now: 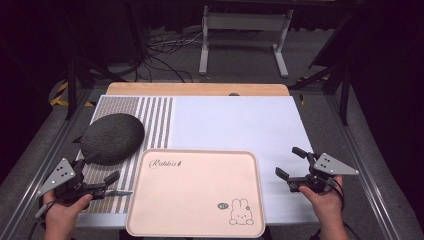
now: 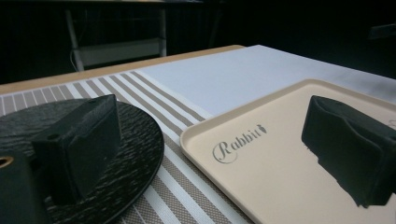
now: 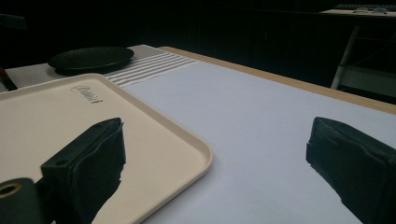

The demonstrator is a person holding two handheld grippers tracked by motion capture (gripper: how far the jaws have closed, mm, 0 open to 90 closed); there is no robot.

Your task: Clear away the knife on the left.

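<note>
A beige tray (image 1: 195, 200) printed with "Rabbit" and a small bunny lies at the table's near edge, nothing on it. A black textured plate (image 1: 112, 137) rests on the striped placemat (image 1: 155, 120) to its upper left. My left gripper (image 1: 117, 184) stands open just left of the tray and below the plate, nothing between its fingers. In the left gripper view the left gripper (image 2: 212, 126) frames the plate (image 2: 135, 140) and the tray (image 2: 280, 112). My right gripper (image 1: 290, 163) is open over the white mat (image 1: 235, 125), right of the tray. The right gripper view shows the right gripper (image 3: 217, 144) by the tray's corner (image 3: 56, 116).
The wooden table edge (image 1: 197, 89) runs along the back. Beyond it, a white metal stand (image 1: 245, 30) and loose cables (image 1: 165, 55) are on the floor. Metal rails flank the table on both sides. The plate (image 3: 91, 58) looks far off in the right gripper view.
</note>
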